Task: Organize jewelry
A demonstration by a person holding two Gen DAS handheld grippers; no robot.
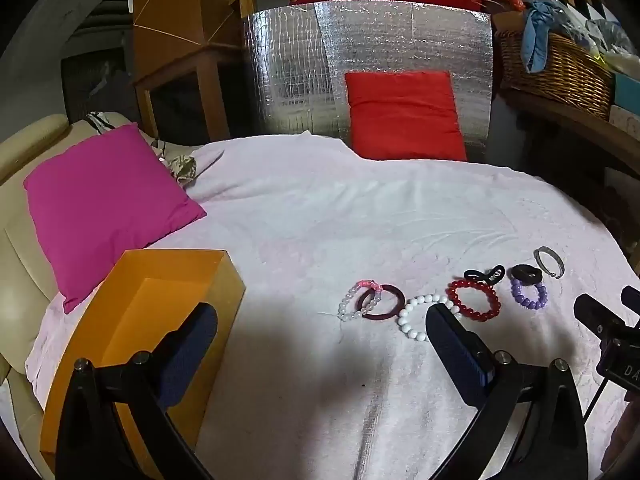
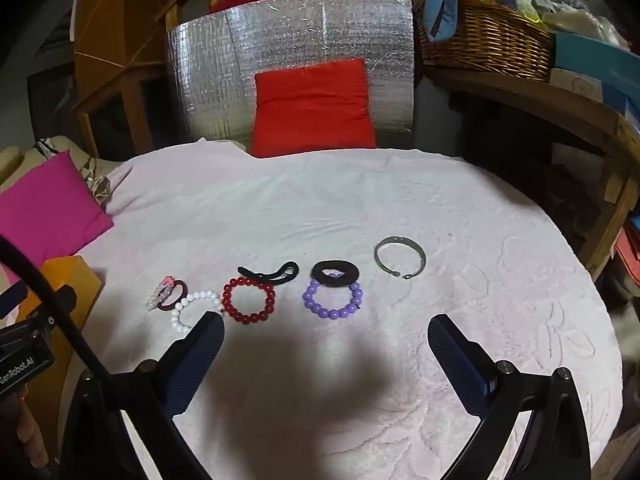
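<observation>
Hovering wide-jawed, both grippers [image 1: 320, 332] [image 2: 326, 336] face bare blanket [image 2: 480, 220] beyond the bracelets [image 2: 248, 300].

We see a pale pink embossed blanket [image 2: 400, 208] under a row of jewelry: ahead of the right tool [image 2: 326, 334], a glossy red bead bracelet [image 2: 249, 300], a lilac bead bracelet [image 2: 333, 300], a black fabric scrunchie [image 2: 335, 270] and a grey metal bangle [image 2: 400, 258]. Nearer the left tool [image 1: 322, 326] lie a white bead bracelet [image 1: 420, 316], a dark maroon ring bangle [image 1: 380, 303] and an orange open box [image 1: 160, 312]. Beyond are a magenta cushion [image 1: 108, 204] and a red cushion [image 2: 314, 108] against crinkled silver foil [image 2: 288, 28].
</observation>
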